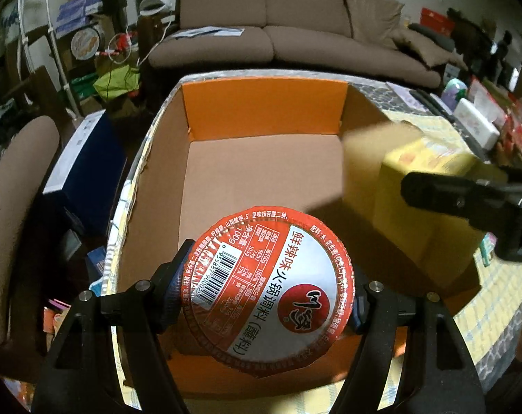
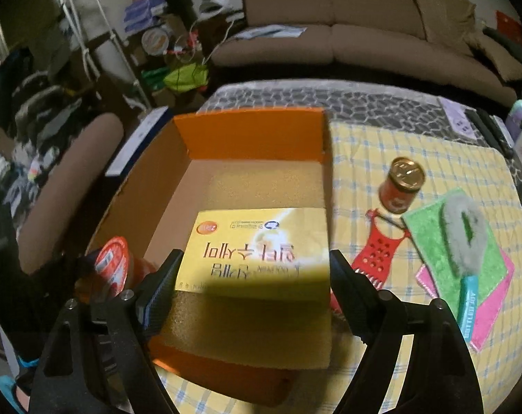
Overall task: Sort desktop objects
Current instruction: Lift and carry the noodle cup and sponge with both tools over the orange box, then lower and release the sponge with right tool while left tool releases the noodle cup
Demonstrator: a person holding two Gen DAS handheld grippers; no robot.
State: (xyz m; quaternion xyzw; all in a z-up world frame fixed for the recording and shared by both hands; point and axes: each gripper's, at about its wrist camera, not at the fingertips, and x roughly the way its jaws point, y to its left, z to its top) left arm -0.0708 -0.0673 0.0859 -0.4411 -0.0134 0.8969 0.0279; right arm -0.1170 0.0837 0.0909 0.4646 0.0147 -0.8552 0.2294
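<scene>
My left gripper [image 1: 269,296] is shut on a round red-and-white sauce tub [image 1: 267,289] and holds it over the near end of an open orange cardboard box [image 1: 264,110]. My right gripper [image 2: 254,286] is shut on a flat yellow box [image 2: 261,252] and holds it over the same cardboard box [image 2: 250,134], near its right wall. The yellow box [image 1: 430,169] and the right gripper also show at the right of the left wrist view. The tub [image 2: 114,265] shows at the left of the right wrist view.
On the yellow checked cloth [image 2: 433,145] right of the box lie a small gold-lidded red jar [image 2: 402,186], a red comb [image 2: 378,248], a green cloth [image 2: 457,241] on a pink one, and a grey brush with a teal handle [image 2: 468,296]. A brown chair [image 2: 71,186] stands left, a sofa behind.
</scene>
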